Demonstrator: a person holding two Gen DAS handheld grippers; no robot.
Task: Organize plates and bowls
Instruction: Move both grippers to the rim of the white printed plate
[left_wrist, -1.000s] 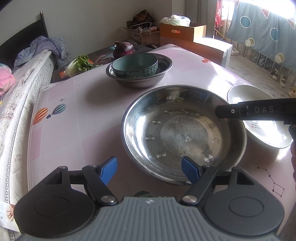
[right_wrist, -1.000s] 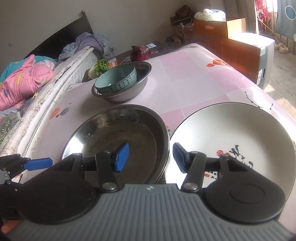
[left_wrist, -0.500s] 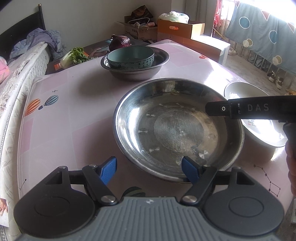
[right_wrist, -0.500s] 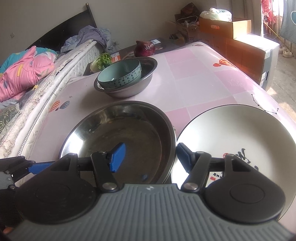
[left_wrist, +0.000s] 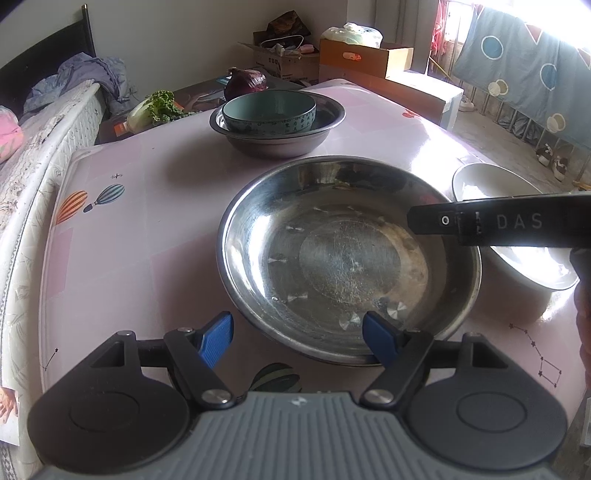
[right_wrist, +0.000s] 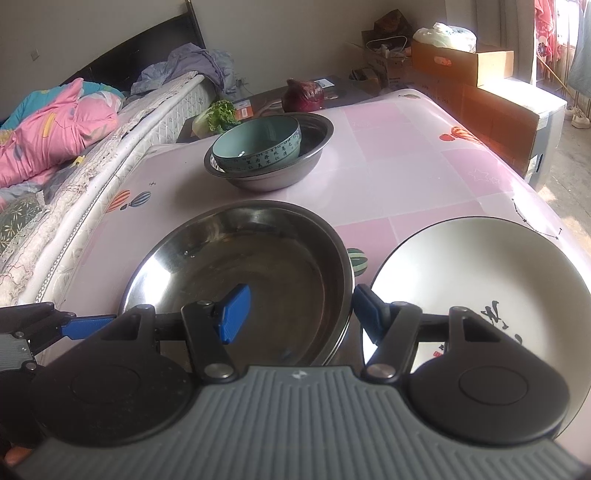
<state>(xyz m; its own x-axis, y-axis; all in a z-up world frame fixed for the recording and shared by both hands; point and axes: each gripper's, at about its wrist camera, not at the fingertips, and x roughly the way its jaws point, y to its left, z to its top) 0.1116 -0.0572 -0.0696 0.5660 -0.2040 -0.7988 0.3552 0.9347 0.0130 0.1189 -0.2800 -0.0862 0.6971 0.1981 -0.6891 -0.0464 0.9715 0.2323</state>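
**Right tongs widen around the steel basin's rim**

The large steel basin sits on the pink desk, just beside the white plate. The right tongs have just been opening: released, they straddle the basin's right rim, one pad inside, one outside, neither pressing. The left tongs hang released at its near edge. Farther back, a celadon bowl nests in a smaller steel basin. The big basin seems let go, or not yet gripped.

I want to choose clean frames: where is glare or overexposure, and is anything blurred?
Left wrist view: the window is blown out, and glare hides the white plate surface. Right wrist view: sunlight washes out the table edge; fisheye bending, no motion blur.
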